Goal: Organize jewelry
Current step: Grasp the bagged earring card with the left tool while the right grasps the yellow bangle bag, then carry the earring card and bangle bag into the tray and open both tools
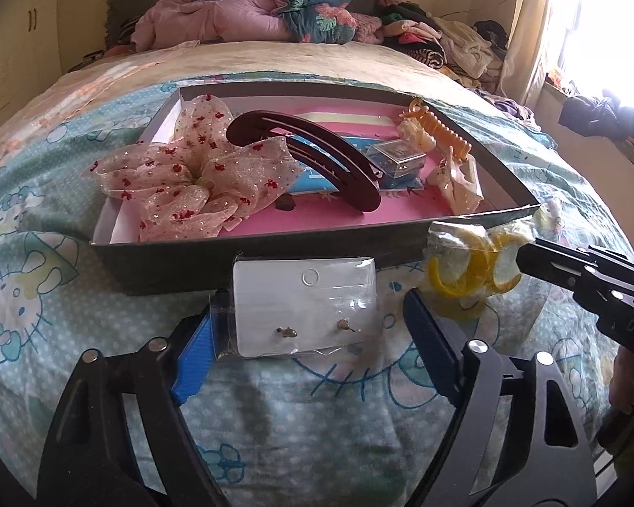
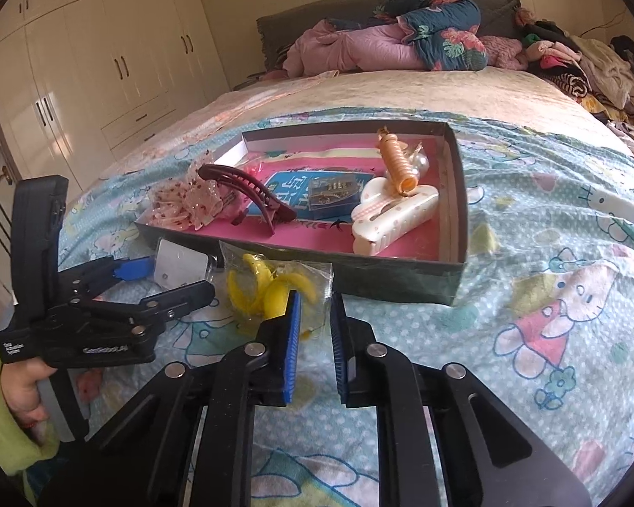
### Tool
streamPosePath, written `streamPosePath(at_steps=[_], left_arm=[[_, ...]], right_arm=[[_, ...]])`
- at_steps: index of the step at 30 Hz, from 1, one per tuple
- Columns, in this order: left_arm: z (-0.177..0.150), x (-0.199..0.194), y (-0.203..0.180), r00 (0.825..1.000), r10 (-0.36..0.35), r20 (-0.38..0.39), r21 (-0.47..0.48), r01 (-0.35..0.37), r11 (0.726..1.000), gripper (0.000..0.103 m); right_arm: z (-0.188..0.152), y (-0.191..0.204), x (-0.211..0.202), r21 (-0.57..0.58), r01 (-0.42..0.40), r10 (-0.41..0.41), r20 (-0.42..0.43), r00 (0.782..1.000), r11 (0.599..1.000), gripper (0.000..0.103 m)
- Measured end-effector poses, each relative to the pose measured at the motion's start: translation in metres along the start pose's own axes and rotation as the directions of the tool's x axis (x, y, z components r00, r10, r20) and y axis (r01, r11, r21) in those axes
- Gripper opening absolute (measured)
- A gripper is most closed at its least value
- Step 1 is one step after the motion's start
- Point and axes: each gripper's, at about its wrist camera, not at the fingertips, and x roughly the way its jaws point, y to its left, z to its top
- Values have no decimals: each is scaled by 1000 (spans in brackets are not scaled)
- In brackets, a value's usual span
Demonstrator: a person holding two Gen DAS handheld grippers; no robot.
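A dark shallow box (image 1: pixel 249 260) (image 2: pixel 397 279) lies on the bed, holding a pink scrunchie (image 1: pixel 181 177), a brown hair clip (image 1: pixel 317 160), an orange clip (image 2: pixel 397 160), a white claw clip (image 2: pixel 393 215) and a small clear case (image 1: pixel 397 160). A white earring card in a clear bag (image 1: pixel 304 308) (image 2: pixel 179 266) lies before the box, between the open fingers of my left gripper (image 1: pixel 312 338). A bag of yellow earrings (image 1: pixel 477 262) (image 2: pixel 274 287) lies to its right. My right gripper (image 2: pixel 315 308) is at the bag's near edge with a narrow gap between its pads; whether it pinches the bag is unclear.
The bed has a light blue Hello Kitty sheet (image 2: pixel 549 295). Pink and floral bedding (image 2: pixel 401 42) and a clothes pile (image 2: pixel 579 63) lie at the head. White wardrobes (image 2: pixel 105 63) stand on the left, a bright window (image 1: pixel 604 21) on the right.
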Motion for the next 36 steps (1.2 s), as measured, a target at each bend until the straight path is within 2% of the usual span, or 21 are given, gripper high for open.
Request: streamPosePath(at_steps=[1, 5, 14, 19, 28, 36], left_arm=[[0, 1, -1, 1000, 5, -3, 3, -5, 1000, 63], [0, -1, -1, 1000, 5, 0, 6, -5, 1000, 53], [0, -32, -5, 997, -41, 59, -2, 41, 999, 52], [15, -46, 1, 993, -43, 105, -24, 46, 999, 52], [44, -31, 1, 993, -24, 112, -30, 28, 999, 53], [50, -8, -1, 997, -14, 82, -22, 16, 1000, 53]], right_arm=[[-1, -2, -3, 3, 3, -3, 4, 1000, 1000, 13], [-2, -9, -13, 18, 16, -16, 20, 1000, 1000, 12], [5, -9, -39, 24, 5, -7, 78, 997, 1000, 9], [16, -6, -45, 23, -9, 6, 114, 993, 1000, 7], [50, -8, -34, 26, -50, 45, 170, 984, 998, 6], [80, -23, -1, 47, -50, 42, 151, 988, 998, 6]])
